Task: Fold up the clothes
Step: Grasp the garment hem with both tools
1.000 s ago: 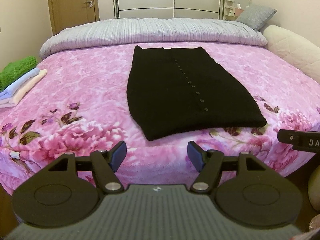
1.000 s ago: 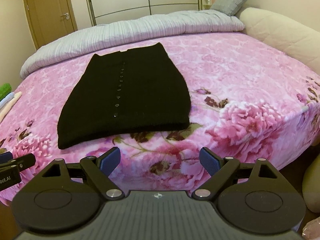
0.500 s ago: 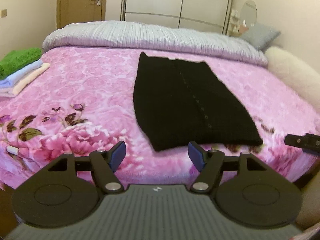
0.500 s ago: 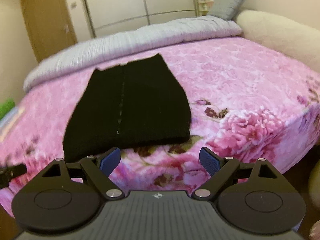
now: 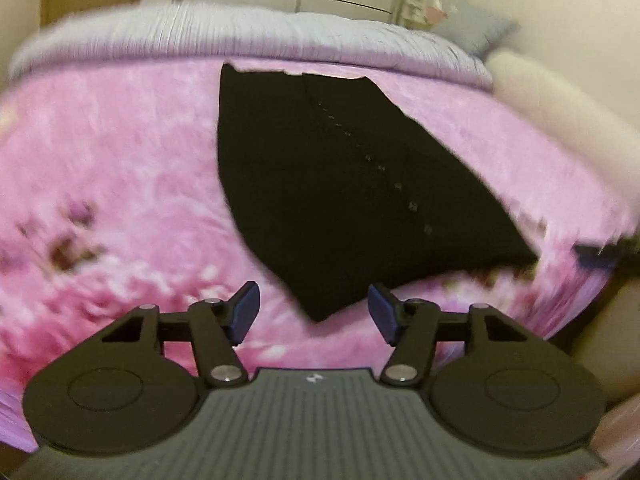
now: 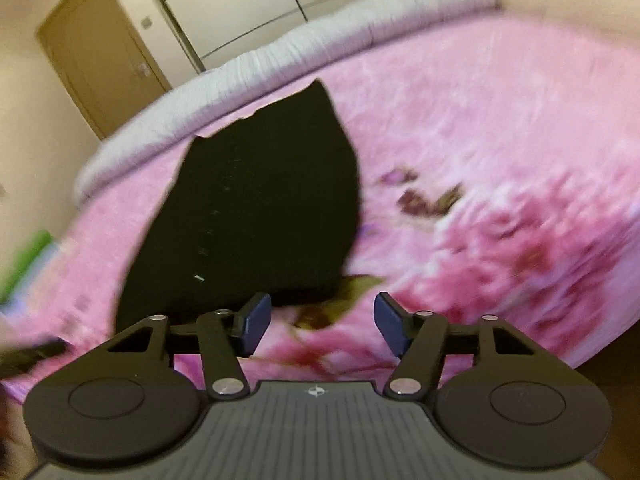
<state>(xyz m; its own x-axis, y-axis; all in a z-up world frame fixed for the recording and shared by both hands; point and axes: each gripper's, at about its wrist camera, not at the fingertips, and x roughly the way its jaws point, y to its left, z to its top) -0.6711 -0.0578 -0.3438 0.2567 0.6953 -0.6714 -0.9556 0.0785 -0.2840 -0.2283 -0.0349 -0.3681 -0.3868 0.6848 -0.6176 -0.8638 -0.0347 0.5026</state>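
Left wrist view, blurry: the left gripper (image 5: 313, 311) is pointing forward and down over the near edge of the bed (image 5: 120, 184). Its jaws are standing partly apart and have just been closing; nothing is pinched between the blue pads (image 5: 245, 311). The near left corner of the black garment (image 5: 340, 184) is showing in the gap between the pads, but it is lying on the pink cover beyond them, not touching. The garment is lying flat mid-bed, a row of buttons (image 5: 400, 186) running down it, far edge near the grey duvet (image 5: 240, 36). The tip of the right gripper (image 5: 596, 257) is poking in at the right edge, just past the garment's near right corner.

Right wrist view, also blurry and tilted: the right gripper (image 6: 322, 326) is angling down toward the bed's near edge, rolled so the room is leaning. Jaws partly apart, just been closing, holding nothing. The left pad (image 6: 254, 324) is overlapping the garment's (image 6: 256, 208) near hem in the picture; contact cannot be told. The gap is showing only floral cover. A green thing (image 6: 28, 256) is lying at far left, and a dark blur low on the left may be the other gripper. Door (image 6: 100, 60) behind.
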